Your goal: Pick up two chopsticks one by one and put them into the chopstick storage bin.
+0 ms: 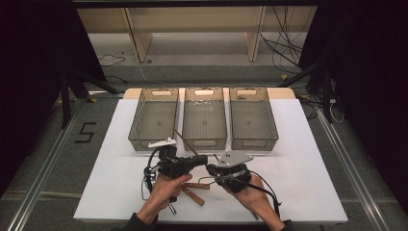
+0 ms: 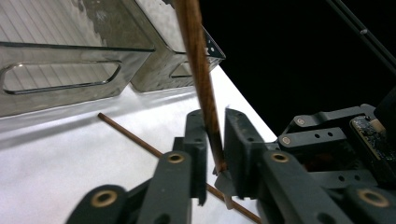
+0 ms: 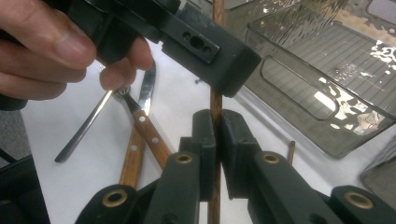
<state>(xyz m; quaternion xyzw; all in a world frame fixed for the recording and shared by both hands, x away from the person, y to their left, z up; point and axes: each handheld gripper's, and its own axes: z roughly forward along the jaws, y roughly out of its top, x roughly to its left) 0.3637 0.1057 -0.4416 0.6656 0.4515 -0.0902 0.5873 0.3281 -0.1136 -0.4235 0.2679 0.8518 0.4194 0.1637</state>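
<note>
Work in hand: I am sorting cutlery into the three clear bins [image 1: 204, 115] along the far edge of the desk [image 1: 308, 159] — that is my reading of the layout.
Chopstick: I hold one brown chopstick [image 2: 201, 79] off the desk near the front edge, slanting up toward the bins; both claws are on it.
Left claw [image 2: 215, 140]: clamped on the chopstick, jaws pressed to either side of it.
Right claw [image 3: 217, 135]: clamped on the same stick, lower along its length.
Second chopstick [image 2: 140, 142]: lying loose on the desk just in front of the bins.
Remaining pile: a wooden-handled fork [image 3: 144, 126], a knife [image 3: 140, 121] and a dark metal utensil [image 3: 84, 128] near the front edge, under my left hand [image 1: 166, 190].
Progress: early, I judge — all three bins look empty, nothing sorted yet.
Left to do: drop this stick in a bin, then the rest.
Writing: a "5" [image 1: 85, 132] taped on the floor left of the desk; no brand that I can read.
</note>
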